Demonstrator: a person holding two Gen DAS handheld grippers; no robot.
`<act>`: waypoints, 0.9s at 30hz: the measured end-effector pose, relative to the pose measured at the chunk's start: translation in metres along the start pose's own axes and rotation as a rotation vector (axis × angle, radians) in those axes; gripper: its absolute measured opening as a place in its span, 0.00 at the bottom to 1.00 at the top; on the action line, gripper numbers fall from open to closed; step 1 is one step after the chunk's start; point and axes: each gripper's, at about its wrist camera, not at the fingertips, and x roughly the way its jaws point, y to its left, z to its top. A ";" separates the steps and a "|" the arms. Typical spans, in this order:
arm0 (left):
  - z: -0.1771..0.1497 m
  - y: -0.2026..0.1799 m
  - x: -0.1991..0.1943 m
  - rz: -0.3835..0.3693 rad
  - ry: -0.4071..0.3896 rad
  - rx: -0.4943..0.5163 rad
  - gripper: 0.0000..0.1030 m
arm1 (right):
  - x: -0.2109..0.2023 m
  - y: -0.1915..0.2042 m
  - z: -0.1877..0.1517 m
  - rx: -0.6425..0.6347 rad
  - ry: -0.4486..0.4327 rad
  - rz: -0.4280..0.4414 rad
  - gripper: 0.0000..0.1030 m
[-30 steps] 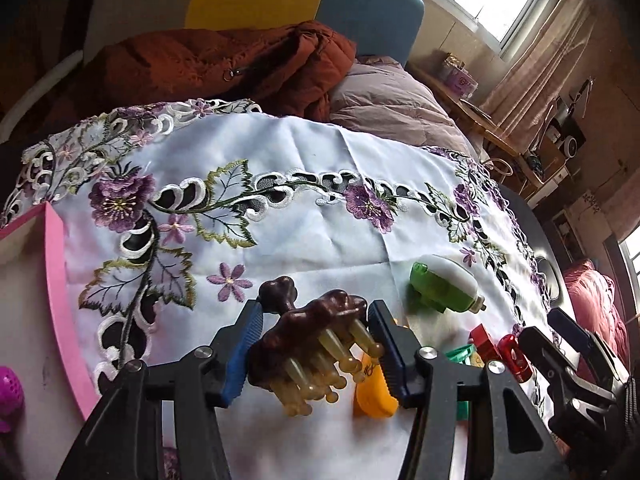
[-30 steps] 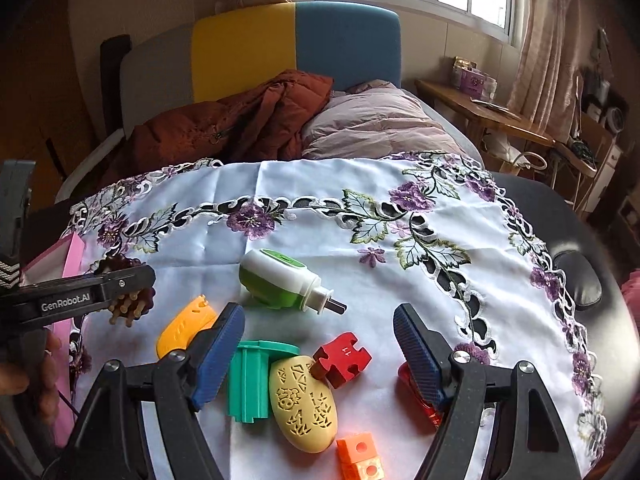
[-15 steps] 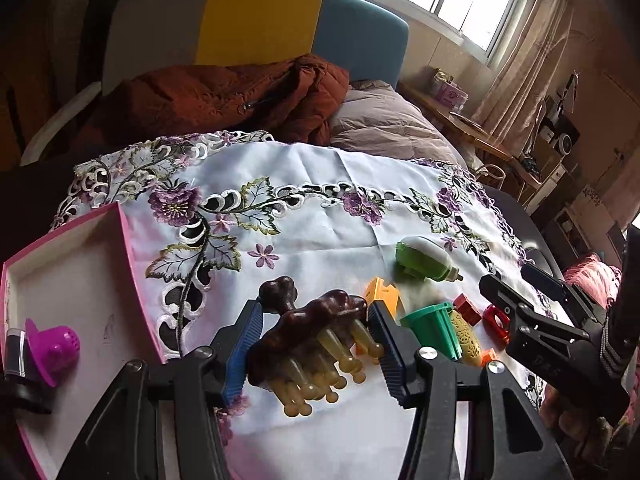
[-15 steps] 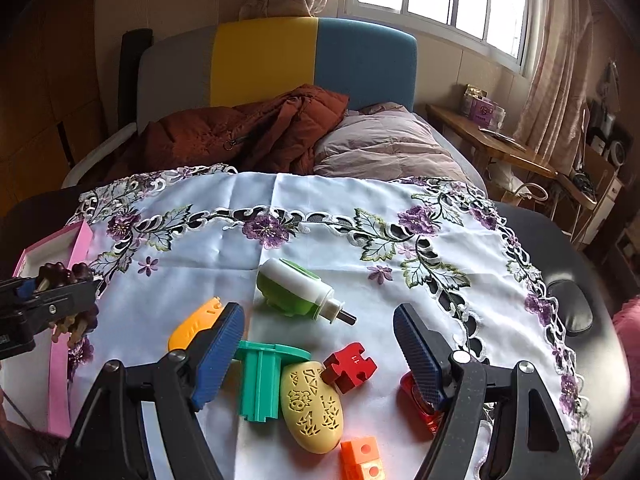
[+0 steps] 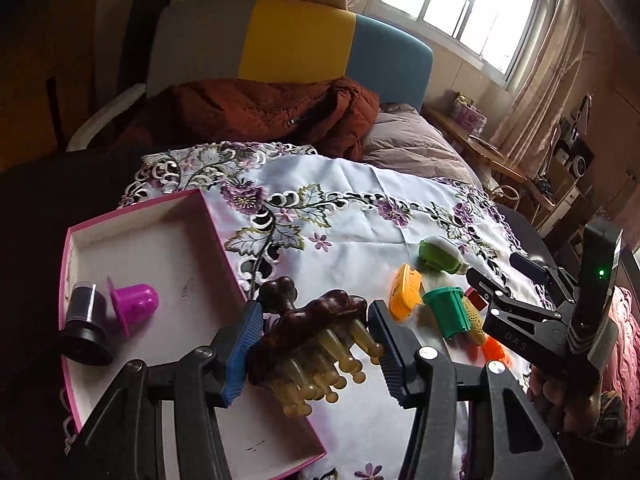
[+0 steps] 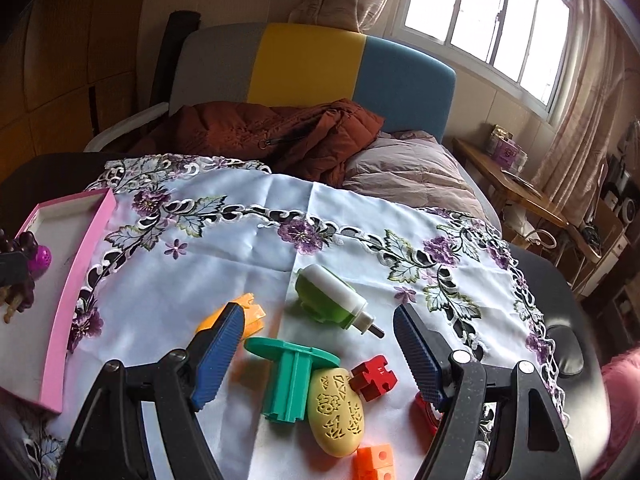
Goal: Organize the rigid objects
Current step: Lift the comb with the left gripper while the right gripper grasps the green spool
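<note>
Left wrist, brown knobbly massager [image 5: 316, 320], amber prongs

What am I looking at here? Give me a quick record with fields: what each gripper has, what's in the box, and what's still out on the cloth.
left gripper: shut on brown massage comb, above pink box's edge
right gripper: open, empty, over the toys
pink box: purple cup, black cylinder
on tablecloth: green-white bottle, orange piece, green spool, yellow egg, red block, orange cube

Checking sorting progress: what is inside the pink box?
Inside the shallow pink box: a black cylinder and a magenta plastic cup. The left tool covers its near part.
</note>
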 end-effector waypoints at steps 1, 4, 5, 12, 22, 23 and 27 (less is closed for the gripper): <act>-0.002 0.005 -0.005 0.008 -0.005 -0.007 0.54 | 0.000 0.005 0.000 -0.014 0.000 0.009 0.75; -0.007 0.018 -0.018 0.026 -0.018 -0.030 0.54 | 0.004 0.020 0.000 -0.062 0.009 0.032 0.75; -0.009 0.024 -0.022 0.033 -0.024 -0.038 0.54 | 0.006 0.023 0.000 -0.067 0.019 0.043 0.75; -0.024 0.053 -0.049 0.056 -0.054 -0.086 0.54 | 0.036 -0.026 0.004 0.222 0.161 0.203 0.64; -0.044 0.085 -0.067 0.053 -0.068 -0.148 0.54 | 0.063 -0.041 0.006 0.267 0.309 0.274 0.57; -0.045 0.087 -0.068 0.053 -0.069 -0.154 0.54 | 0.065 -0.035 0.005 0.238 0.326 0.276 0.57; -0.049 0.096 -0.073 0.050 -0.075 -0.176 0.54 | 0.076 -0.009 -0.008 0.084 0.425 0.170 0.58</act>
